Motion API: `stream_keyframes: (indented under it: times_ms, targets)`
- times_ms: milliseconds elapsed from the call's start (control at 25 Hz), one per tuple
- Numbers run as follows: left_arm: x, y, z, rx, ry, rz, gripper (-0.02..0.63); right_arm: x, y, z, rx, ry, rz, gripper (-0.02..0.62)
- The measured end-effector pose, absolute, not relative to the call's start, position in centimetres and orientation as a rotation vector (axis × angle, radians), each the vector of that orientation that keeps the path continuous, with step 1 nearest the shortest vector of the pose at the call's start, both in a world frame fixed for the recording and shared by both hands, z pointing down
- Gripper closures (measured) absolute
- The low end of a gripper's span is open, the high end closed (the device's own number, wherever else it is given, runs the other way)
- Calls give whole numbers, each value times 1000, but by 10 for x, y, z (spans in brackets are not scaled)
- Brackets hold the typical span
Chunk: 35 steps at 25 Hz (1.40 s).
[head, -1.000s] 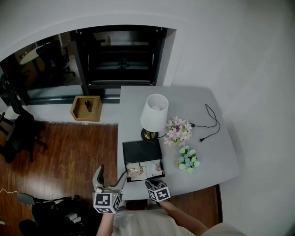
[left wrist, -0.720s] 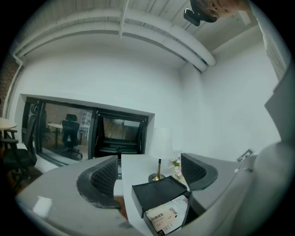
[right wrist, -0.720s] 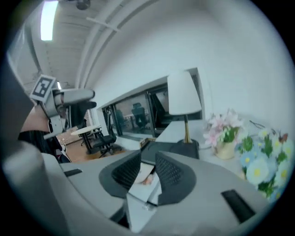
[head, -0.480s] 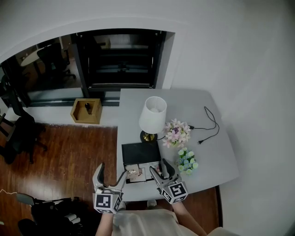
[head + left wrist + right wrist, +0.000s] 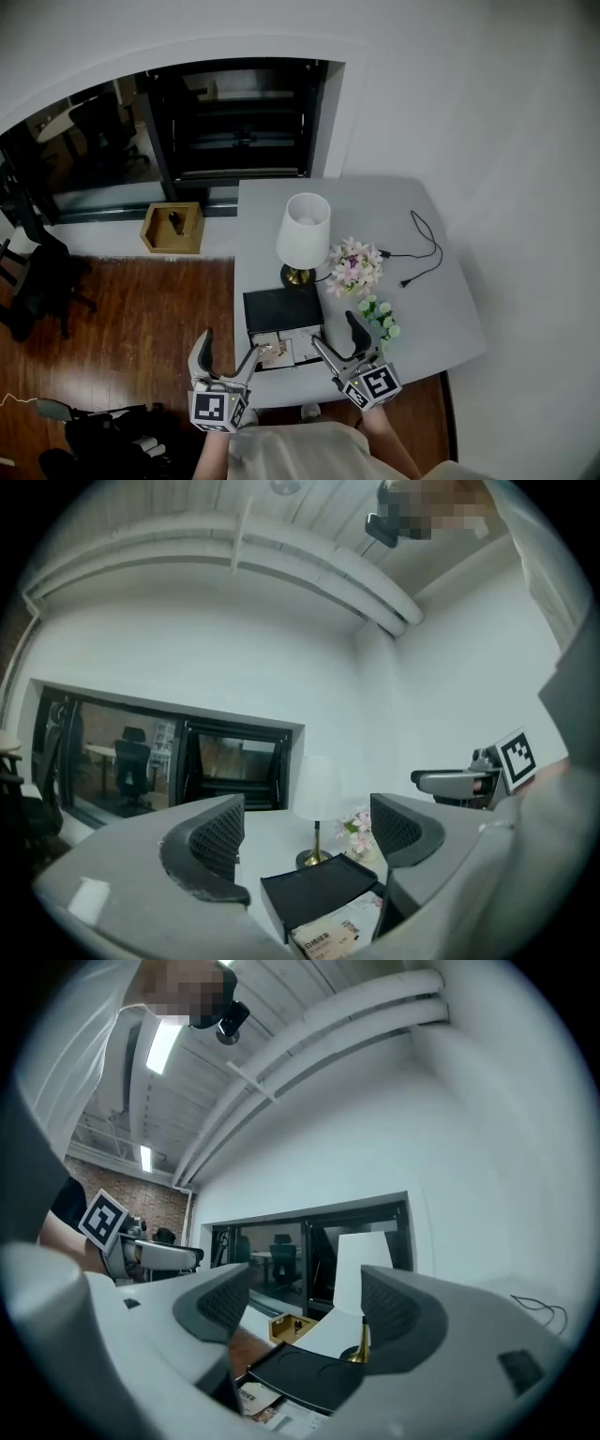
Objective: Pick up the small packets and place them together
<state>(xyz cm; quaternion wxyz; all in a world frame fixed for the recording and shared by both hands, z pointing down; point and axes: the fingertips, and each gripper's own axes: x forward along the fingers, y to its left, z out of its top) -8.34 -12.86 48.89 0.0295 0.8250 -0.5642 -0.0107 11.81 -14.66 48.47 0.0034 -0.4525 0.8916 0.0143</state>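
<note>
Grey table: lamp, flowers beyond box of packets.

Grey table bears lamp, flowers, black box, cable.

The packets in the black box are too small to count.

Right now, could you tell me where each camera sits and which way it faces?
Head view: on the person's head, facing steeply down at the table, lamp and black box; shows left gripper and right gripper.
Left gripper view: on the left gripper, facing level toward lamp and window; own jaws apart, empty; right gripper at right.
Right gripper view: on the right gripper, facing level likewise; own jaws, just opening, empty; left gripper at left.
Shared: all three show lamp and black box.
</note>
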Motion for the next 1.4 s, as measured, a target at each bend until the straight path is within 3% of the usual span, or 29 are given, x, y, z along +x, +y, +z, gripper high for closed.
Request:
stream_keyframes:
  times_ms: [240,560,760,800,840,880,1200,1240,1280,1360,1400]
  targets:
    - [-85,-129,481,2564,-1787,-41,172,109,-151,518,-1351,2890,-223,233]
    - [-98,-129,493,2510,-1809,-8,173,68,-146,635,-1085,3049,-1081,236]
    - [-112,-126,498,2476,-1846,26,173,41,-143,706,-983,3313,-1279,238]
    - [-115,-125,501,2464,-1853,27,173,37,-143,716,-973,3333,-1327,256]
    - [-118,-124,502,2454,-1860,29,173,33,-143,727,-962,3342,-1390,333]
    - [-120,-124,503,2446,-1867,33,173,30,-143,737,-951,3347,-1460,347]
    - [-138,-120,508,2390,-1914,17,173,24,-145,792,-1067,3373,-1753,348]
    - [-140,-120,509,2387,-1917,18,173,23,-147,793,-1096,3363,-1755,374]
    - [-142,-120,508,2384,-1919,20,173,22,-149,793,-1115,3358,-1752,455]
    - [-144,-120,509,2379,-1922,20,173,19,-150,793,-1135,3374,-1723,459]
    - [-145,-120,510,2375,-1923,17,173,19,-151,793,-1152,3393,-1691,521]
